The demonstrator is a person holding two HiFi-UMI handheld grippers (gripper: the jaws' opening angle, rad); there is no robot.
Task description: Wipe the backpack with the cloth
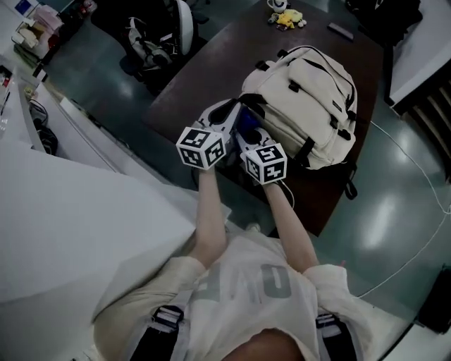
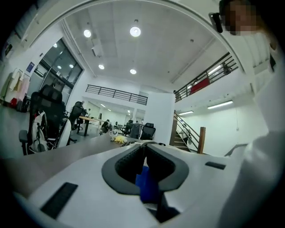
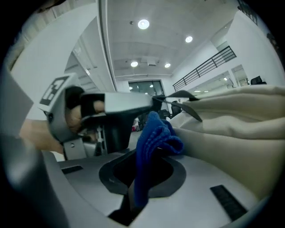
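A big cream fabric backpack (image 1: 310,92) with black straps and zips lay flat on a dark brown table (image 1: 204,84). It was close to the table's near edge, right in front of the person. The person held both tools out side by side, just at the near end of the backpack. The left gripper (image 2: 143,146) had its jaws pinched close, with the tips almost meeting. A bit of the soft blue cloth (image 3: 153,136) sat squeezed between them. The right gripper (image 3: 149,156) was also closed on the cloth. The cloth stuck up out of its jaws in a bunched, folded lump. In the right gripper view, the lump was just beside the backpack's cream side, and I could not tell if it touched. That view also showed the left gripper at the left, with its tip reaching toward the top of the cloth and fingers (image 3: 75,116) wrapped round its handle. In the head view, the cloth showed as a small blue patch between the two tools. Each tool had a white cube with black square marks near the hand. A small yellow toy (image 1: 287,19) sat at the far end of the table, well apart from the backpack. A black office chair (image 1: 158,32) stood on the floor past the table's left side.
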